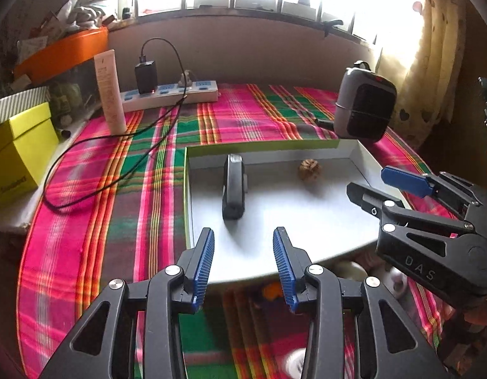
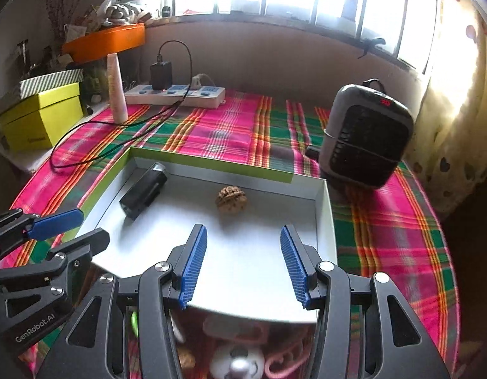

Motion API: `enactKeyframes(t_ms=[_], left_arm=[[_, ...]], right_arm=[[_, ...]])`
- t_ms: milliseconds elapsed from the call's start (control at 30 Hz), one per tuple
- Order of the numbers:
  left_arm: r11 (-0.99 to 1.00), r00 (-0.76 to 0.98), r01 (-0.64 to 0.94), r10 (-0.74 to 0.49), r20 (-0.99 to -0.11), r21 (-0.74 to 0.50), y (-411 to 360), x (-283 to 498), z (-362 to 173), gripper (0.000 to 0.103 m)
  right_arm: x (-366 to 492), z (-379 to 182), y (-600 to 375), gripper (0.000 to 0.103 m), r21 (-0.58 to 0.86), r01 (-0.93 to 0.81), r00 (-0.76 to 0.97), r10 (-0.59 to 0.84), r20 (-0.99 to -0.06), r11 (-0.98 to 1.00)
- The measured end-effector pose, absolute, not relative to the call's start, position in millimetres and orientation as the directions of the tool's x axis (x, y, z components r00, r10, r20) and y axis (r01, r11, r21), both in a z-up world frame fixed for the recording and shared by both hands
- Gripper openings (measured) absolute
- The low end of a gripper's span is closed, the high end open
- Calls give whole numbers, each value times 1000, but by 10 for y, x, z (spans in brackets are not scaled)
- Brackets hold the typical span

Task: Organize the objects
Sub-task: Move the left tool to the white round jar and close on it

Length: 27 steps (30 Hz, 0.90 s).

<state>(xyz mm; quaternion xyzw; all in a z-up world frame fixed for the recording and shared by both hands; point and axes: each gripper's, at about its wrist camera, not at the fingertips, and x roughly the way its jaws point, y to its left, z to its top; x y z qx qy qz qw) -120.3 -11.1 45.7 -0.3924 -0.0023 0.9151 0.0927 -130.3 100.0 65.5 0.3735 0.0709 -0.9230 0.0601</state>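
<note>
A shallow white box lid with green sides (image 1: pixel 363 154) (image 2: pixel 322 208) lies on the plaid cloth. Inside it are a black and grey oblong device (image 1: pixel 233 189) (image 2: pixel 144 191) at the left and a brown walnut (image 1: pixel 309 170) (image 2: pixel 231 200) toward the back. My left gripper (image 1: pixel 243 237) is open and empty above the lid's near left part. My right gripper (image 2: pixel 243 237) is open and empty above the lid's near edge; it shows in the left wrist view (image 1: pixel 366 180). The left gripper shows at the left of the right wrist view (image 2: pixel 88 225).
A grey heater (image 1: pixel 363 107) (image 2: pixel 366 135) stands behind the lid at right. A power strip with charger and black cable (image 1: pixel 167 91) (image 2: pixel 177 91), a white tube (image 1: pixel 109 91), a yellow box (image 1: pixel 19 151) and an orange bin (image 2: pixel 107 41) are at back left. Small toys (image 2: pixel 237 360) lie below the lid's near edge.
</note>
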Motion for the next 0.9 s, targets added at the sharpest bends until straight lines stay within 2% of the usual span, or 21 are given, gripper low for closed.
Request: enactKeyframes(t_ms=[900], left_arm=[[-952, -613, -266, 289, -736, -152, -39, -495, 351, 42]], right_arm=[[-576, 558, 1273, 50, -21, 121, -708, -71, -703, -992]])
